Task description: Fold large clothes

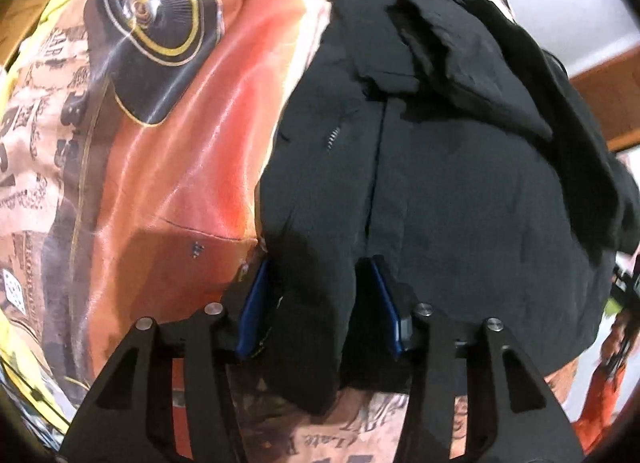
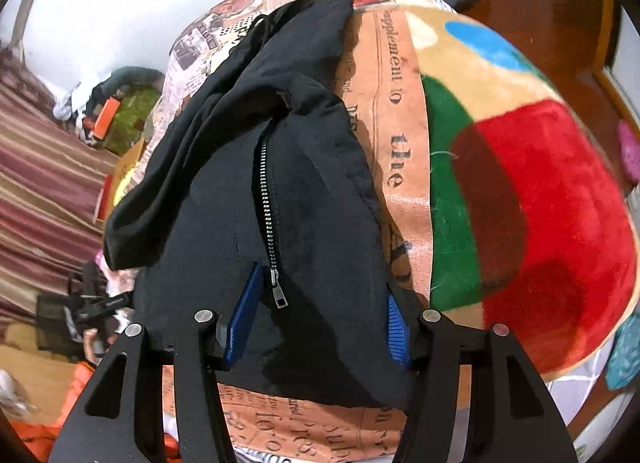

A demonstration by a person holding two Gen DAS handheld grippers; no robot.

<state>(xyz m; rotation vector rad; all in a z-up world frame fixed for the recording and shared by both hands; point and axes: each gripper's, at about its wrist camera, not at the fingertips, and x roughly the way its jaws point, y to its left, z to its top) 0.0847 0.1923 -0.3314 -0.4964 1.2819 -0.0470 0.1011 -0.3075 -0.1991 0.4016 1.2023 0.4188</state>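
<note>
A black jacket [image 1: 440, 183] is spread over a printed blanket [image 1: 168, 167], filling the centre and right of the left wrist frame. The left gripper [image 1: 318, 295] is held wide, with a hem fold between its fingers. In the right wrist view, the right gripper [image 2: 320, 303] is likewise spread wide around the jacket's zipper [image 2: 266, 199] at lower centre.

blanket [image 2: 404, 111] print partly hidden under black jacket [image 2: 224, 199]

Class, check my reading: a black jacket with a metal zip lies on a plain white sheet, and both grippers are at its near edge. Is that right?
Not quite. The black jacket with its metal zip lies on a colourful printed blanket, not a plain white sheet; the right wrist view shows it. The left gripper and right gripper are indeed at its near edge.
</note>
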